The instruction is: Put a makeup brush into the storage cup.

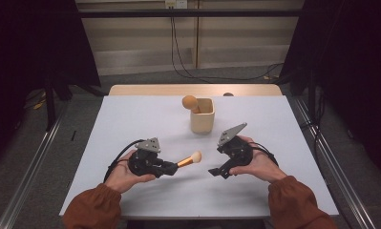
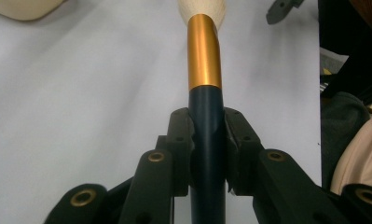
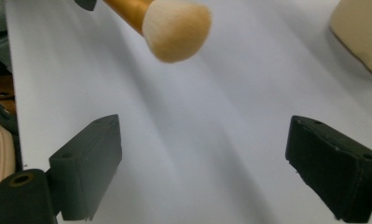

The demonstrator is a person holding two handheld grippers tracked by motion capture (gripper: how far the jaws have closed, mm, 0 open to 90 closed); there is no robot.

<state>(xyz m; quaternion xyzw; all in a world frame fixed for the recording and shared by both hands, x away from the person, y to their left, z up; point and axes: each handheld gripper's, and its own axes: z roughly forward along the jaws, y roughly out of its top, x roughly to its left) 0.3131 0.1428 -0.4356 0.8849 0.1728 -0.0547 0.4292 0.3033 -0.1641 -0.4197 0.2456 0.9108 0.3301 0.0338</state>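
Left tongs (image 1: 171, 167) are clenched on the dark handle of the makeup brush (image 1: 190, 159), held above the counter (image 1: 131, 119); right tongs (image 1: 216, 171) stand released and empty, so placement into the beige cup (image 1: 202, 119) likely remains.

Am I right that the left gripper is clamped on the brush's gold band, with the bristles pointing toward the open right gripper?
Not quite. The left gripper is clamped on the dark handle of the brush, below the gold band, as the left gripper view shows. The rest holds: the bristles point toward the right gripper, whose jaws stand open with nothing between them.
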